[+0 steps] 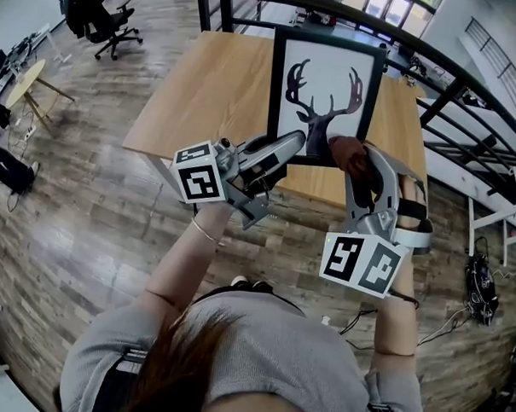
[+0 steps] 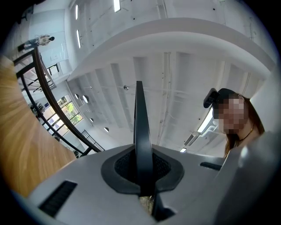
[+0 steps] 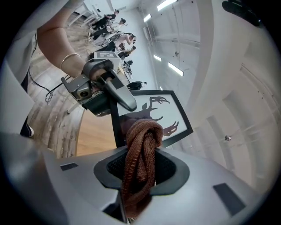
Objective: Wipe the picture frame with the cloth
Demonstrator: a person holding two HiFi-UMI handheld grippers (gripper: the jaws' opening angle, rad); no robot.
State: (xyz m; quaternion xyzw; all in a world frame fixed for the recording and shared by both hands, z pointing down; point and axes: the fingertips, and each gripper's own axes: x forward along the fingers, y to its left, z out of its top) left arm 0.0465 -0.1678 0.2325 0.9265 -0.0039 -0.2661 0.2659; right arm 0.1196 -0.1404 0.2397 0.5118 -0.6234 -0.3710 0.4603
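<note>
In the head view the picture frame's [image 1: 327, 84] lower edge is hidden behind the left gripper [image 1: 297, 143] and the right gripper [image 1: 360, 163], so whether it rests on the table [image 1: 203, 87] cannot be told. The cloth [image 1: 342, 150] shows there only as a small brown bunch, the rest covered by the right gripper. The left gripper view meets the frame edge-on, its printed face out of sight. In the right gripper view the cloth covers the deer's lower body, the left gripper hides the frame's upper left corner, and the far people are too small to make out
</note>
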